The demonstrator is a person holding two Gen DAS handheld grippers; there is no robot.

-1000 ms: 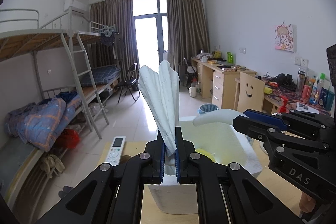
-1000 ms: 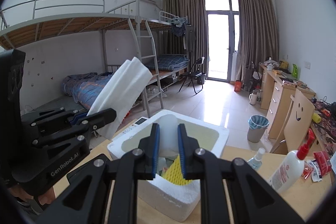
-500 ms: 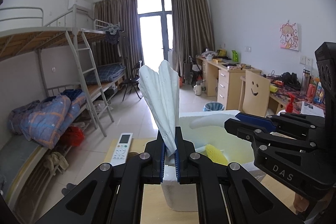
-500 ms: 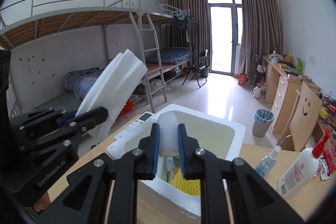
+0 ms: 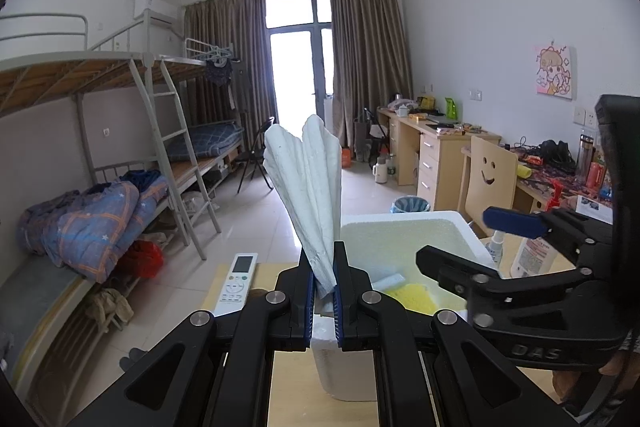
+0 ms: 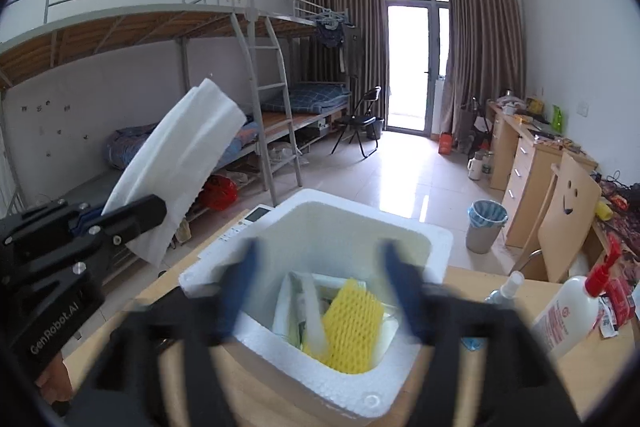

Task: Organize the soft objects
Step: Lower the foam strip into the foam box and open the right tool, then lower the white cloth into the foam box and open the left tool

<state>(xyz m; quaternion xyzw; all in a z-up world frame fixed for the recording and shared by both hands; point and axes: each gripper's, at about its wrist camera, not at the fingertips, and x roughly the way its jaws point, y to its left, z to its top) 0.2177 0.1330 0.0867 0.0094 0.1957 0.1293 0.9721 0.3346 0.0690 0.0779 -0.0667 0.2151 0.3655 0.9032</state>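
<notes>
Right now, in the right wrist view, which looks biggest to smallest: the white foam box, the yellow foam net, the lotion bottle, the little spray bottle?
1. White foam box, by far the largest.
2. Yellow foam net and lotion bottle: too alike to rank.
3. Small spray bottle, the smallest.

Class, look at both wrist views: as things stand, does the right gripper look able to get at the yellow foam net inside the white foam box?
Probably yes. The right gripper hangs over the foam box, jaws opening and empty, and the yellow foam net lies uncovered on top, beside a white strip.
</notes>
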